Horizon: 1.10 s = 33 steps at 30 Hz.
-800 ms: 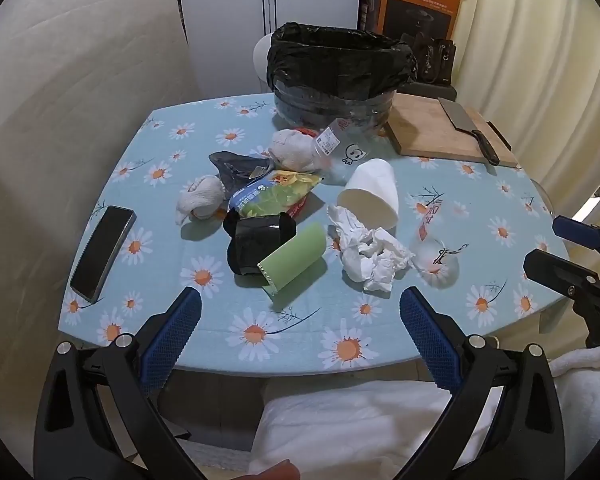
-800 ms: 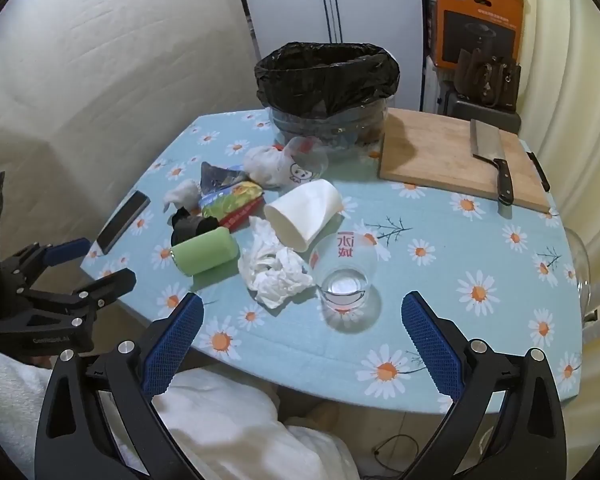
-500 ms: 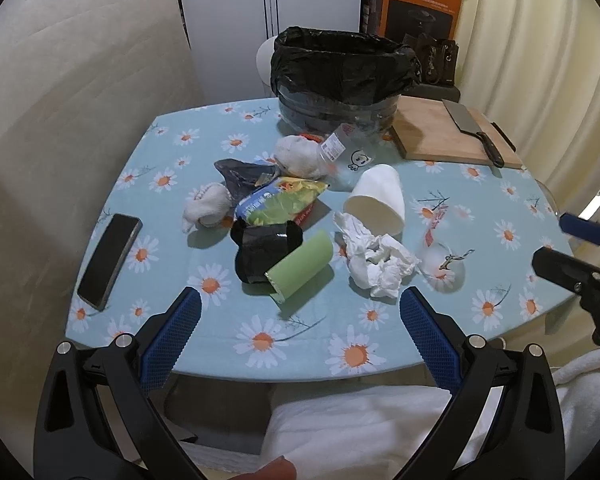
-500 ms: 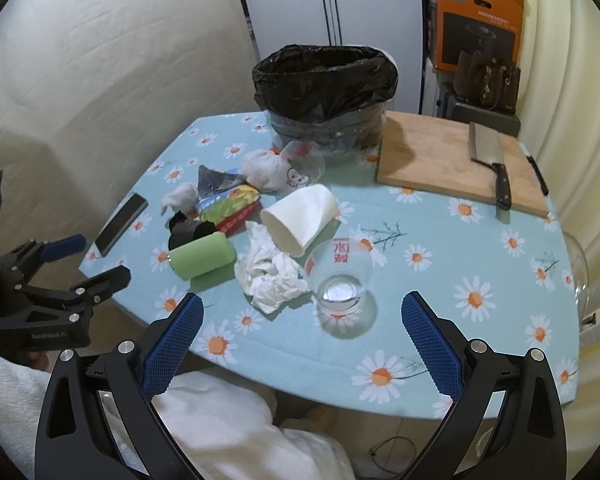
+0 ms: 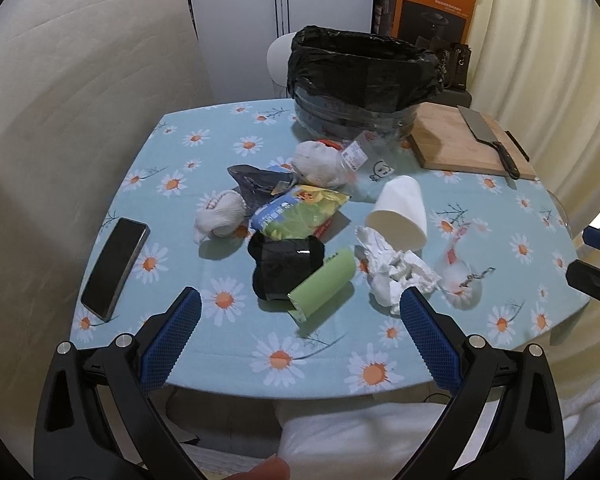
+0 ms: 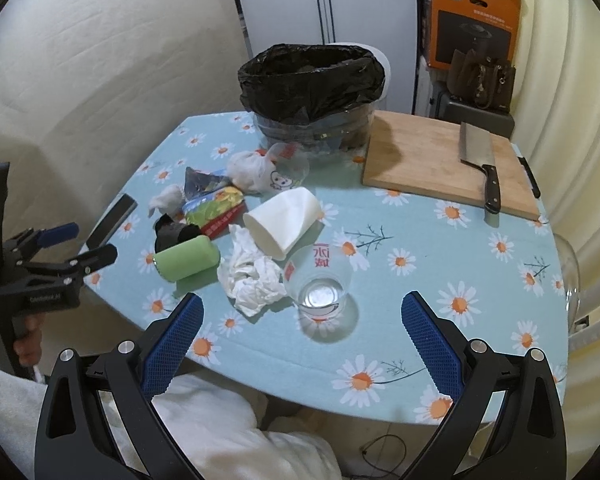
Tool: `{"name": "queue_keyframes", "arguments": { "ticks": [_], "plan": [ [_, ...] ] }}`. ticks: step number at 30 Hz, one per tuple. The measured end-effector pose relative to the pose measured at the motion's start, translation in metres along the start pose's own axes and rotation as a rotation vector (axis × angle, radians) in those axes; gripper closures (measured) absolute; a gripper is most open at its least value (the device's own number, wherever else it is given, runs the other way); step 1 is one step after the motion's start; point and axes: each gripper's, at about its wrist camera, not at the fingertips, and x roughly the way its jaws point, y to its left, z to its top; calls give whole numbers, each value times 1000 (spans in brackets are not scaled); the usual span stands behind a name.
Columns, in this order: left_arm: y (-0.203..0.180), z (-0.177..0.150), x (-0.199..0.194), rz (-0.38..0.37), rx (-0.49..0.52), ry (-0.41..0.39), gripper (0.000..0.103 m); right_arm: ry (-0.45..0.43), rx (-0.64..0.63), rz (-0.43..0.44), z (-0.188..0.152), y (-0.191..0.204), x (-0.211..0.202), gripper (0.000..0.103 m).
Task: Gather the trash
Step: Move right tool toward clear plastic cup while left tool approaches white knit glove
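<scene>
I am holding both grippers over the near table [image 5: 236, 364] edge. Left gripper [image 5: 296, 336]: fingers spread wide, pinching nothing. Ahead, left to right, I am seeing: phone [image 5: 114, 268]; white wad [image 5: 220, 218]; black wrapper [image 5: 286, 266]; green roll [image 5: 322, 286]; tissue [image 5: 396, 272]; tipped paper cup [image 5: 400, 214]; clear cup [image 6: 320, 284]. Bin [image 5: 364, 80] standing at the far edge. Right gripper [image 6: 302, 334]: fingers spread wide, empty.

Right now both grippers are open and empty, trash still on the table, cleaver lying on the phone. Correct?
One error: the cleaver lies on the wooden cutting board, as the right wrist view shows; the phone sits apart at the table's other side. Left gripper and right gripper are open and empty, and trash remains beside the bin.
</scene>
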Motion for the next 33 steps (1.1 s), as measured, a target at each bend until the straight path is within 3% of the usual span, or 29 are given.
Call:
{"name": "queue_keyframes", "arguments": {
  "ticks": [10,23,33],
  "plan": [
    [26,9,17,31,-89,-11,6,93,-4,44,1,-11,33,9],
    [59,22,65,79,-89,122,6,209,-5,78,-5,-14,88,9],
    [87,40,118,55,-87,209,6,294,27,65,-9,-25,129,9]
  ]
}}
